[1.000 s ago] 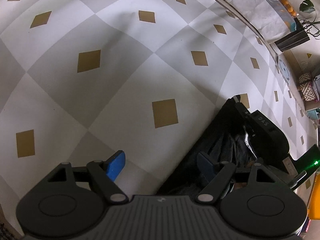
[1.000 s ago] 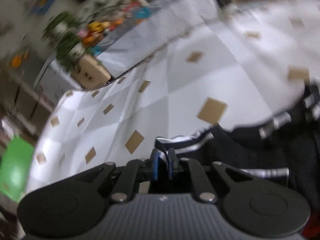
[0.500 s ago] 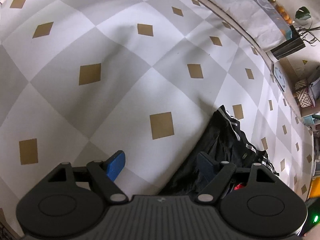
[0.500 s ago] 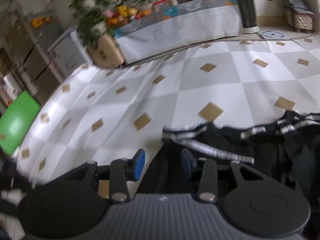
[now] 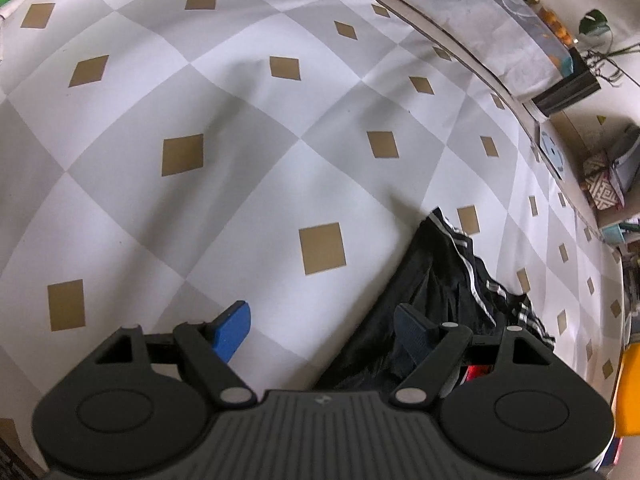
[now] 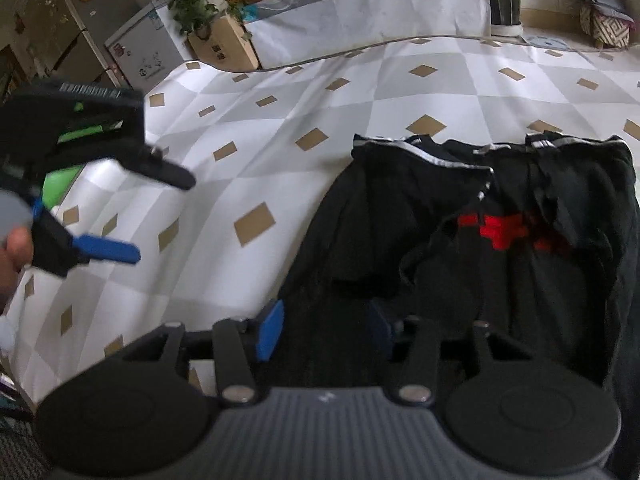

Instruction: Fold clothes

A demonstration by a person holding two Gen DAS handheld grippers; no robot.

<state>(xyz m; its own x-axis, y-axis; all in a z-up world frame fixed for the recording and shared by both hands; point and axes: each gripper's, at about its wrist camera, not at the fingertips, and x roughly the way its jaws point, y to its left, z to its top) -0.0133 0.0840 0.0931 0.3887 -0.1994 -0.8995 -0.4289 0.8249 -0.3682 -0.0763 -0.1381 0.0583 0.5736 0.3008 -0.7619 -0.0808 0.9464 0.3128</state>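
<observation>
A black garment with white stripes and a red patch lies crumpled on the checked cloth. In the left wrist view the same black garment lies at the lower right. My left gripper is open above the cloth, its left pad over bare cloth and its right pad over the garment's edge. My right gripper is open low over the garment's near left part, with nothing held. The left gripper also shows at the left of the right wrist view, held by a hand.
The cloth has grey and white checks with tan diamonds. Behind it stand a covered table with fruit and plants, a cardboard box and a white cabinet. A green object lies at the left.
My right gripper opened and let go of the garment's striped edge, then drew back. The garment now lies spread on the cloth. The left gripper rose a little and stayed open.
</observation>
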